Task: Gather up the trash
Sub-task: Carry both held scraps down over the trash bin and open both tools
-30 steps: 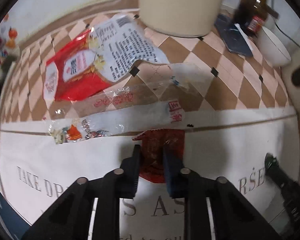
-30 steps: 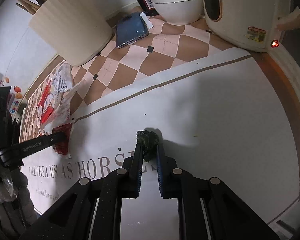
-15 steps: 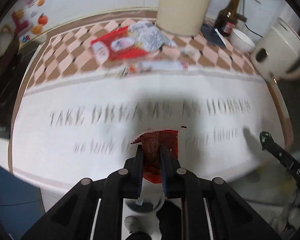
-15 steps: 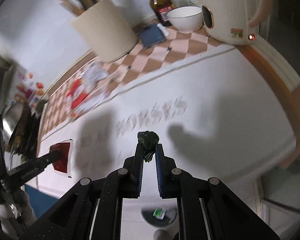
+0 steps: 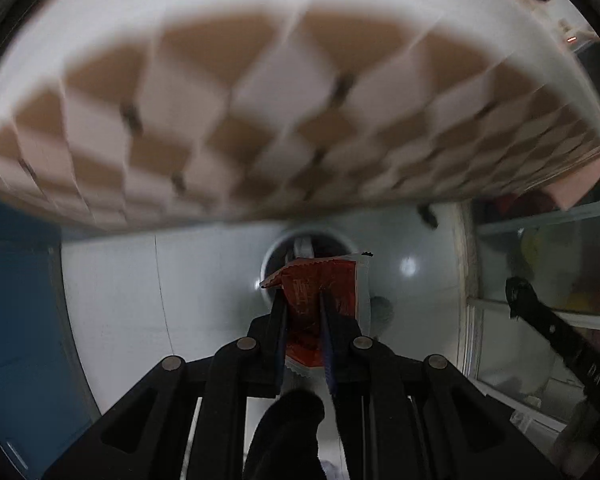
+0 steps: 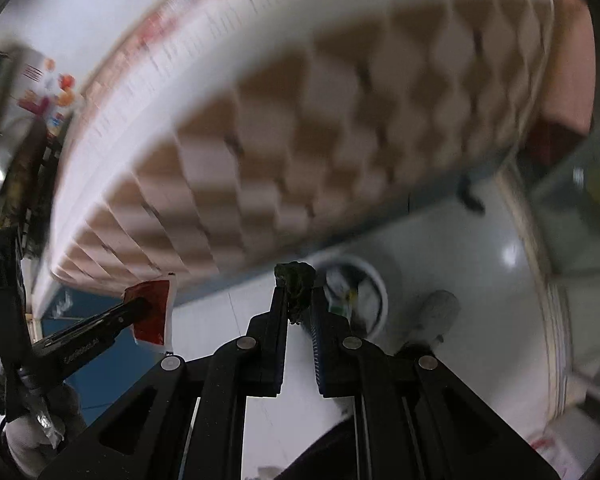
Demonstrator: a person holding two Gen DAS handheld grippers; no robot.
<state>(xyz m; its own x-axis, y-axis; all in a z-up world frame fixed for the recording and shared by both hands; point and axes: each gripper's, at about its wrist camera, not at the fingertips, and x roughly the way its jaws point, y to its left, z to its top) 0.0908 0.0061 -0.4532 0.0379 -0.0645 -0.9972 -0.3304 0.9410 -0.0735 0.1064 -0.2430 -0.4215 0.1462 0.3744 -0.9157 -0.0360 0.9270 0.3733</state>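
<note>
My left gripper is shut on a red sauce packet and holds it in the air above a round white trash bin on the pale floor. My right gripper is shut on a small dark green scrap, just left of the same bin, which holds wrappers. The left gripper with the red packet shows at the left of the right wrist view. The right gripper's finger shows at the right of the left wrist view.
The table edge with its hanging checkered cloth fills the upper half of both views, blurred. A blue cabinet stands at the left. A glass-fronted shelf stands at the right. A shoe is beside the bin.
Both grippers have left the tabletop and swung down over the table's front edge to the floor bin, each still gripping its piece of trash.
</note>
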